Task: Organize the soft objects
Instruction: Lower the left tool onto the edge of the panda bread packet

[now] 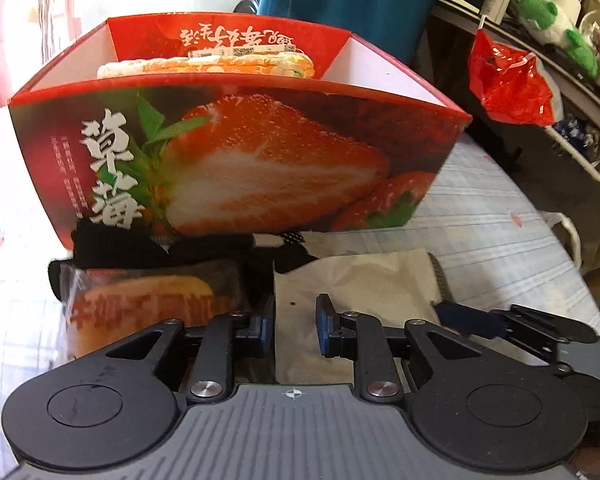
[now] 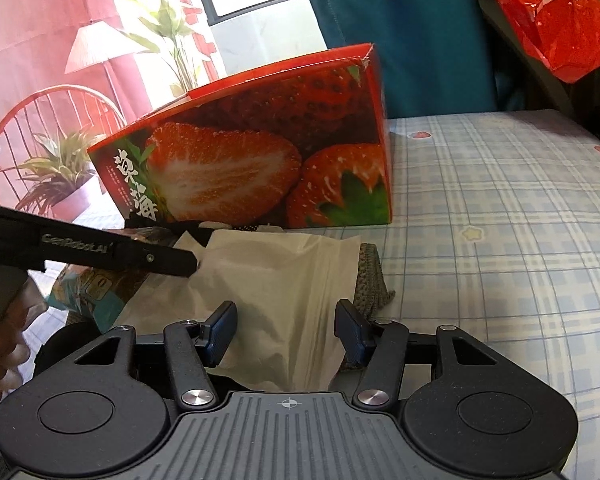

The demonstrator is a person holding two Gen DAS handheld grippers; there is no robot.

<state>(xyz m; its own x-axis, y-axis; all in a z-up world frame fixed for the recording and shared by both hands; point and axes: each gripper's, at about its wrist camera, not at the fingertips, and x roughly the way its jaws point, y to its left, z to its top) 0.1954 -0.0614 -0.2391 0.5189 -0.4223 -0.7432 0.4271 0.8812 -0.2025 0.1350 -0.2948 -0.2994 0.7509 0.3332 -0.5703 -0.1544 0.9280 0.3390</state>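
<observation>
I am seeing the red strawberry-printed cardboard box (image 1: 260, 152) hiding most of the orange-patterned folded cloth (image 1: 208, 66) inside it. The white crinkled paper sheet (image 2: 276, 288) is covering most of the grey knitted fabric piece (image 2: 370, 284). I cannot tell what the black fabric bundle (image 1: 112, 244) is.
</observation>
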